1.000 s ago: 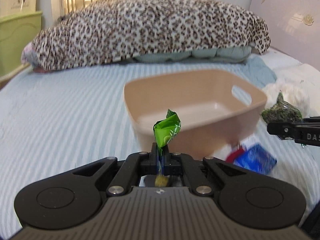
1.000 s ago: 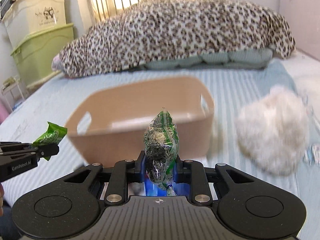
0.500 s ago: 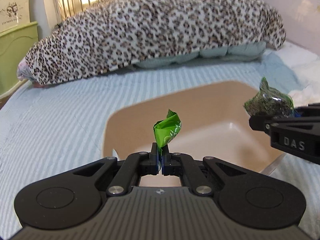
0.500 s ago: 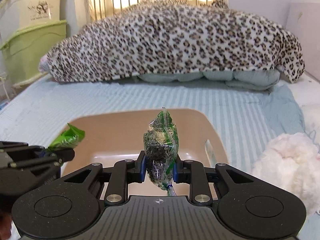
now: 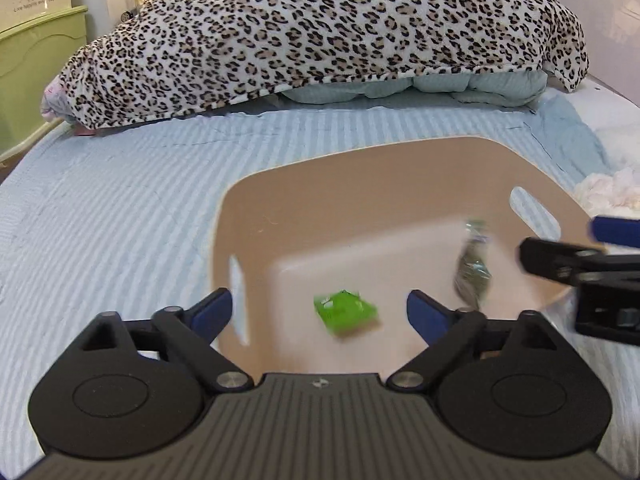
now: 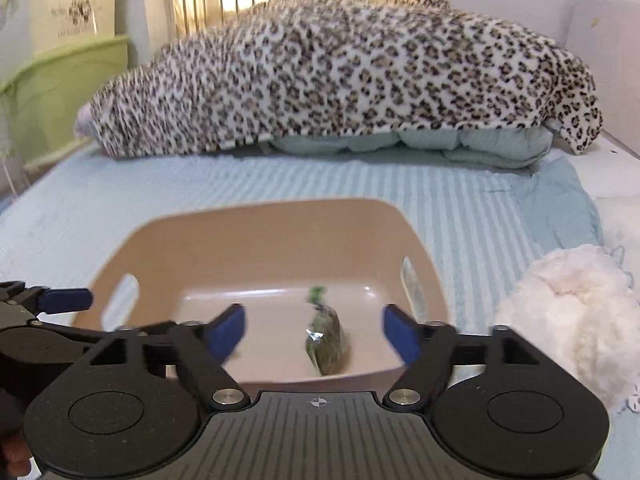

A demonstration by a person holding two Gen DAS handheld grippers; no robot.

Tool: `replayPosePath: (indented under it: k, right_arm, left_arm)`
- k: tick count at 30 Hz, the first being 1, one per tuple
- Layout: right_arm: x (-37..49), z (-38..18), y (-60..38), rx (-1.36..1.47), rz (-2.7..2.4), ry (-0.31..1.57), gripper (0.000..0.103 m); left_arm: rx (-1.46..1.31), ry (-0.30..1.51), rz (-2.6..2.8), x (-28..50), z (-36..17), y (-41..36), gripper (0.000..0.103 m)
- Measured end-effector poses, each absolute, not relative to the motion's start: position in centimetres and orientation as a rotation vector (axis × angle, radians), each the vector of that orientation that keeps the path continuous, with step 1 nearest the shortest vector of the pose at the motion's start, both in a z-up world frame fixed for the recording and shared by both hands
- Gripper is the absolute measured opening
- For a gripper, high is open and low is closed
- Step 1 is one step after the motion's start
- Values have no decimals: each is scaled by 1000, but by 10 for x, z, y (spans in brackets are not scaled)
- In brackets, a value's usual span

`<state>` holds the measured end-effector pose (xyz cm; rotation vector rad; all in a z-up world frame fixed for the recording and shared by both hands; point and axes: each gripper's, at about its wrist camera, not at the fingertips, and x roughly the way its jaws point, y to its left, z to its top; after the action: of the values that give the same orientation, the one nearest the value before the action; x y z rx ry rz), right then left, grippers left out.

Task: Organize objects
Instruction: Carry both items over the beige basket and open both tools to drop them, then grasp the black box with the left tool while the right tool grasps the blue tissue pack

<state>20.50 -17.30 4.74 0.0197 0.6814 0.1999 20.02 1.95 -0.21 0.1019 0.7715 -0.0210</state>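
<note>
- My left gripper (image 5: 319, 312) has its jaws spread wide, the blue pads well apart, and nothing sits between them.
- The green packet (image 5: 345, 312) shows in the gap between those pads, inside the tan bin (image 5: 360, 168); it is blurred, so I cannot tell whether it is lying on the floor of the bin or just above it.
- My right gripper (image 6: 314, 330) is spread just as wide and grips nothing.
- The clear bag of dark greens (image 6: 326, 342) lies inside the bin (image 6: 260, 220) ahead of my right fingers, between the two pads in that view and near the front wall — its twisted top points toward the far wall.
- From the left wrist view the same bag (image 5: 472, 268) sits on the right side of the bin, apart from the green packet.
- The bin rests on the striped blue bedsheet (image 5: 120, 208), with a leopard-print blanket (image 5: 320, 28) heaped behind it and a fluffy white bundle (image 6: 568, 320) to the right.
</note>
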Motion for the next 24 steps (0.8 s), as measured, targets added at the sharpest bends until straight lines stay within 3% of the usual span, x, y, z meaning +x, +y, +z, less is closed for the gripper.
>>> replayPosePath:
  k: [1,2,10,24]
  right_arm:
    - [200,52,-176,15,196,671,100]
    - [191,55,-179,3,188,660,103]
    - [147,39,-197,-13,174,703,103]
    - [127,-33,-198,-33,210,895,103]
  left_arm:
    - [103,776,-27,196,2,22,95]
    - [100,778,-29,191,6,25,95]
    - [79,791,-54,151,17,49,97]
    - [173,924,-72,135,-50,67,97]
